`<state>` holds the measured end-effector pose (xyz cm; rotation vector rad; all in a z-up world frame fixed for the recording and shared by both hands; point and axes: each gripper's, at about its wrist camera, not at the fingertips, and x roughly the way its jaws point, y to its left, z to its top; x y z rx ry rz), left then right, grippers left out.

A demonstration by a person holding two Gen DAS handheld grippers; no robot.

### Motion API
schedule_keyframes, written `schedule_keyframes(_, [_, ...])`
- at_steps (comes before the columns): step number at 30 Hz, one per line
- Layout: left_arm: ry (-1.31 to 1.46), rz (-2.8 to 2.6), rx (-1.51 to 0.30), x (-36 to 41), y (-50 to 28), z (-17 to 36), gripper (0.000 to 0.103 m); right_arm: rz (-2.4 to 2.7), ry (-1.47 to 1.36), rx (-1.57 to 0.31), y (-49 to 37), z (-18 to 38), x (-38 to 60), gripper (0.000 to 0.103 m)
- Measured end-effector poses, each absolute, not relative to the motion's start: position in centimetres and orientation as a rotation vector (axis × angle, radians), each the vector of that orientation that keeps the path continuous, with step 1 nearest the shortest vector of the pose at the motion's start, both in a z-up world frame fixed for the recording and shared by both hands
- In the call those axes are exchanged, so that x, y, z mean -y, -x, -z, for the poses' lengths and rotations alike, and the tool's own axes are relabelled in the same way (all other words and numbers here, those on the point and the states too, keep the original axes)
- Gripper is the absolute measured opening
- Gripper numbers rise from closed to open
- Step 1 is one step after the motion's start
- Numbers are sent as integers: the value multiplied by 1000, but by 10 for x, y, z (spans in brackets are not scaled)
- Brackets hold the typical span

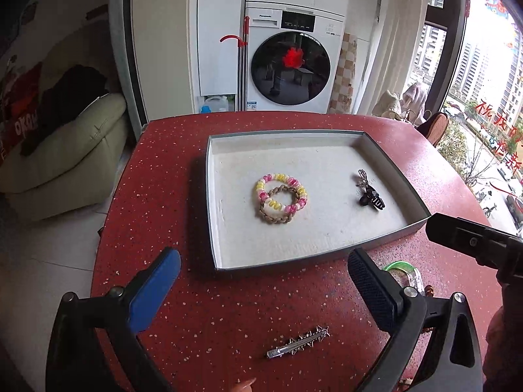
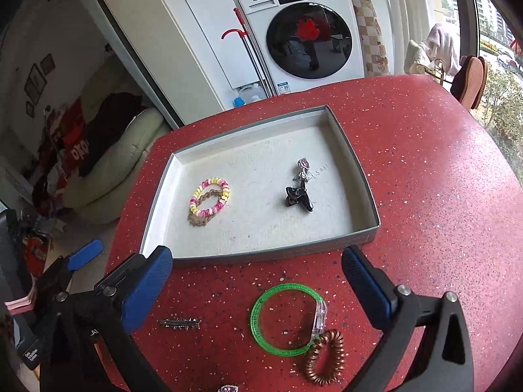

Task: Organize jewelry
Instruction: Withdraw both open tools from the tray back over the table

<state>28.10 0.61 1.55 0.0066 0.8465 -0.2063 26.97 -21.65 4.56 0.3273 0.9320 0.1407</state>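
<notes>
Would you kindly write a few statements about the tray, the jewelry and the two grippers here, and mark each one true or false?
1. The pink-and-yellow coil bracelet lies inside the tray. True.
2. The green bangle is in the tray. False: it lies on the red table, touching the copper coil tie.
3. Both the left gripper and the right gripper are open and empty. True.
4. The spiked silver hair clip is held by the left gripper. False: it lies free on the table.

The green bangle (image 1: 403, 271) sits mostly hidden behind the left gripper's finger (image 1: 372, 290); a pink trinket (image 2: 228, 388) (unidentifiable) is cut off below.
</notes>
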Motion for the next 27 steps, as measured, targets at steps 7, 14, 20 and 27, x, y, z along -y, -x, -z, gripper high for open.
schedule_keyframes(7, [-12, 242, -885, -12, -248, 0, 103, -157, -308, -954, -243, -44, 208, 103])
schedule_keyframes(14, [-66, 227, -891, -14, -223, 9, 103, -167, -275, -989, -218, -37, 197, 103])
schedule_keyframes(20, [-63, 222, -918, -21, -208, 18, 103, -167, -240, -1007, -199, -34, 189, 103])
schedule_keyframes(27, [-68, 199, -938, -32, -196, 30, 103, -135, -173, -1010, -164, -27, 191, 103])
